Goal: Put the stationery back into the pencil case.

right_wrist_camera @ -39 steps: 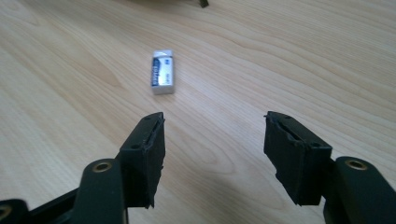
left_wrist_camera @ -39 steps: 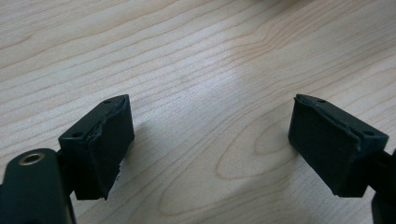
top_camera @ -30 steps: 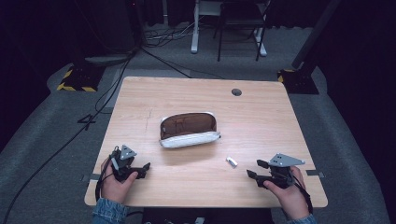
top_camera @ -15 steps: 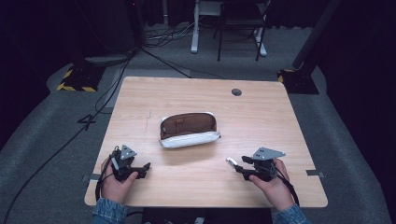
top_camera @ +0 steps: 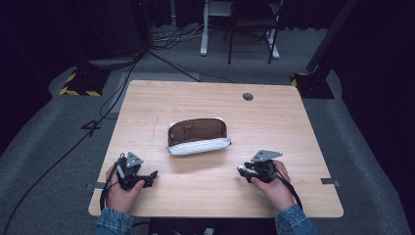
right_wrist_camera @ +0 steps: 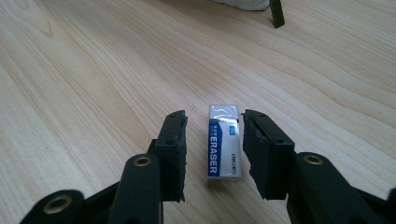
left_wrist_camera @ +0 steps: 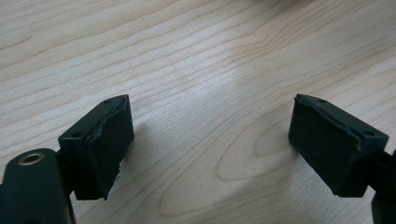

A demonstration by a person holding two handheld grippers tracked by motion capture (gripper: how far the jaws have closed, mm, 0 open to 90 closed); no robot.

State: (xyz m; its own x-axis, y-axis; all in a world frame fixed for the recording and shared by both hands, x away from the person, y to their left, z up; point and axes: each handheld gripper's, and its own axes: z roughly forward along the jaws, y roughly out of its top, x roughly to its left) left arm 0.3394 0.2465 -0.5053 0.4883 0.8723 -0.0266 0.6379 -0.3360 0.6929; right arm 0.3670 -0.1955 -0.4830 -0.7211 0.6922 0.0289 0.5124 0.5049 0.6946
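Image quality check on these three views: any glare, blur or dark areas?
High view: light wooden table evenly lit, surroundings nearly black. Left gripper view: black tool pads sharp, casting soft shadows on the wood. Right gripper view: white-and-blue eraser legible, glare on its shiny far end, background blurred.
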